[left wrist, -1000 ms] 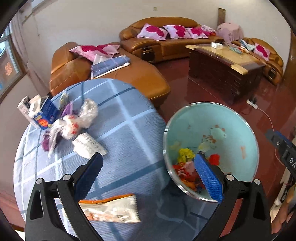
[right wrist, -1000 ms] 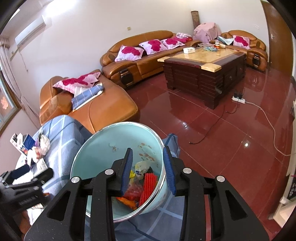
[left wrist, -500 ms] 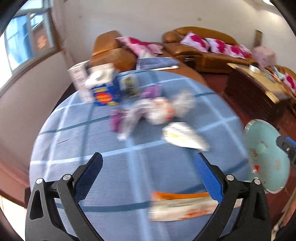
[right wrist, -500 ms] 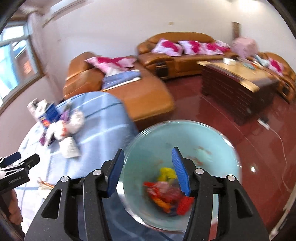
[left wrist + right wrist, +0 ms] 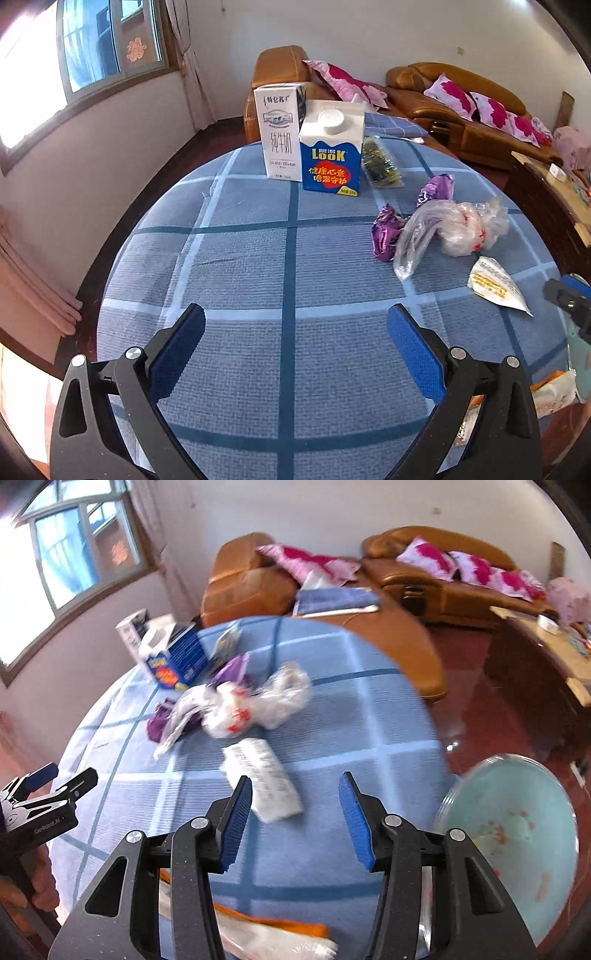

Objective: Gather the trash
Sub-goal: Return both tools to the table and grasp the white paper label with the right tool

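Presently, right gripper [image 5: 295, 814] – jaws spread and empty, having just been opening then easing in – has swung off the teal bin [image 5: 517, 834], now at its right, toward the table [image 5: 369, 701]. White wrapper [image 5: 264, 777] lies just ahead between the tips, long axis running away up-left. Left gripper [image 5: 295, 354] – spread, empty over bare cloth; judged next pickup: that wrapper.

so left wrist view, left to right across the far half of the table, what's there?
white milk carton → blue LOOK carton → clear packet of dark greens → crumpled clear plastic bag → flat white and orange wrapper
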{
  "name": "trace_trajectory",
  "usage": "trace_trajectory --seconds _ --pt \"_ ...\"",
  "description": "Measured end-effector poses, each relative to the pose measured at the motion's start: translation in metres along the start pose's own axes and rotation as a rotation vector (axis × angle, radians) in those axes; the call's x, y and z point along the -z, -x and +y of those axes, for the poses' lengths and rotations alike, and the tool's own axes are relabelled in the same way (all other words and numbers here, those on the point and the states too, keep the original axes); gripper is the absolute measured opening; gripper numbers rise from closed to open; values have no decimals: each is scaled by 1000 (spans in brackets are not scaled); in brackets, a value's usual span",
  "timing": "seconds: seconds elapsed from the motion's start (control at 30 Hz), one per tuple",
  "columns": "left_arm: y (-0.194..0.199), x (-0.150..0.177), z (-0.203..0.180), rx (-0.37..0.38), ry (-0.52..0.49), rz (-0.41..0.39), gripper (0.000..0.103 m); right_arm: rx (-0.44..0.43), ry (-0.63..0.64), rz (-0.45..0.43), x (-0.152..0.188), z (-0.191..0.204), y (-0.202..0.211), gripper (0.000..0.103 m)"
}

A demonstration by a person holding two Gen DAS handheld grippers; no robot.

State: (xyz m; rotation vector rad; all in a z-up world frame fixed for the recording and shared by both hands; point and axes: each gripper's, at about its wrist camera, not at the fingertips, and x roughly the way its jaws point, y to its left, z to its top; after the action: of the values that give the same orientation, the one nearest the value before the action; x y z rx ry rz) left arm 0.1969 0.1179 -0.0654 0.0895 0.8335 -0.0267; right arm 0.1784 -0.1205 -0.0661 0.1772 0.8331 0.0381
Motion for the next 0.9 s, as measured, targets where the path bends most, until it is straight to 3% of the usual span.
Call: trace_trajectory --seconds 0.33,0.43,0.63,0.9 --pt "-13 -1 2 25 -16 14 95 -25 119 159 -18 25 -54 49" --pt "-12 -1 2 40 -18 7 95 -6 165 190 -16 31 -63 40" --pt "1 -1 -7 71 -53 -19 95 -10 189 176 -12 29 -55 31" --pt "37 7 -41 185 -211 -97 95 10 129 50 -11 6 9 30"
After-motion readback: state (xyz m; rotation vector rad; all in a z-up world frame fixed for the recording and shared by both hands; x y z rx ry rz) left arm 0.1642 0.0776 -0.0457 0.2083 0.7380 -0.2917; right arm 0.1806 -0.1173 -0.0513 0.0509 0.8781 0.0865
